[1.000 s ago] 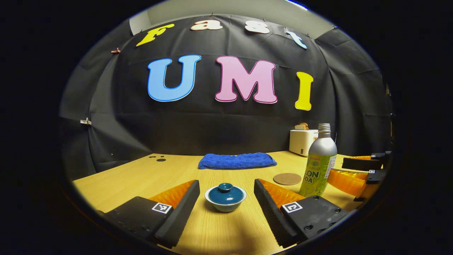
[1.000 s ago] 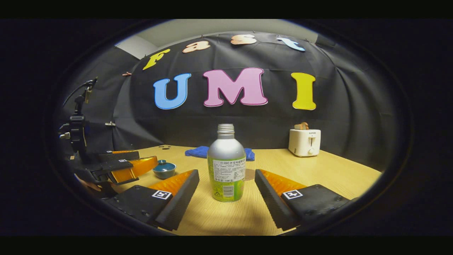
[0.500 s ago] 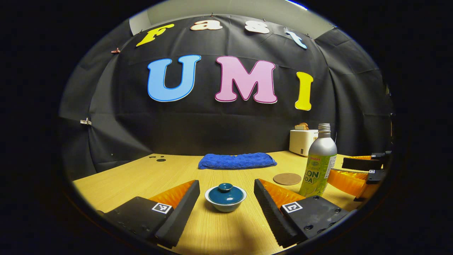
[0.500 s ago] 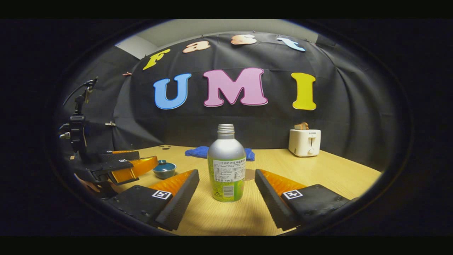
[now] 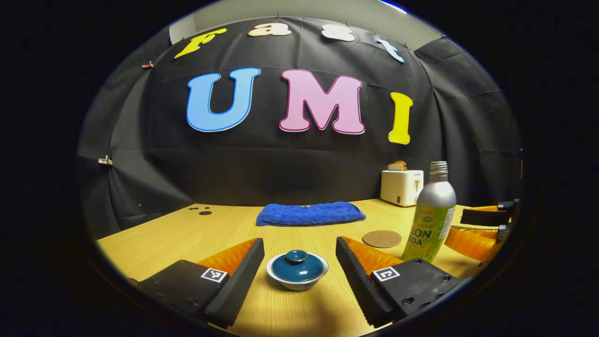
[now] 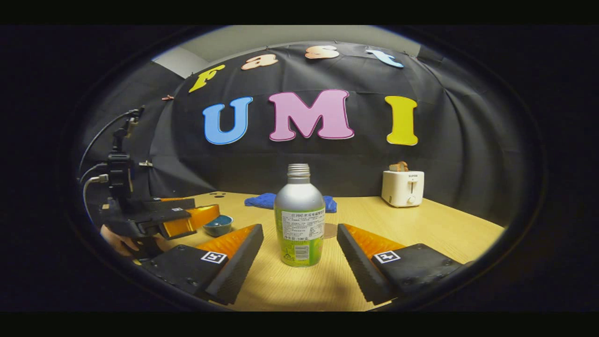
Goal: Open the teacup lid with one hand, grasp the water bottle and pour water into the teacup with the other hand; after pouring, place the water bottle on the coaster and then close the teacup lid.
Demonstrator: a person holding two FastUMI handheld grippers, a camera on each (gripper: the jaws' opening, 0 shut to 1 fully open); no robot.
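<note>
currently:
left claw (image 5: 298,276): released, jaws spread either side of the teacup (image 5: 297,271), lid (image 5: 297,265) on.
right claw (image 6: 299,260): released, water bottle (image 6: 299,217) upright just ahead.
coaster (image 5: 382,238): right of teacup, behind bottle.
view difference: left gripper view shows lid knob; right gripper view half-hides teacup.

Lighting's pretty dim overall, booth walls just soak it up. Light comes from above, so the wooden table (image 5: 187,234) glows warm yellow and soft shadows pool under the teacup (image 5: 297,270) and in front of the water bottle (image 6: 299,217). Slight sheen on the bottle's metal shoulder, no harsh glare. Heavy fisheye bending at the edges. The right gripper view looks softer and grainier than the left gripper view.
</note>
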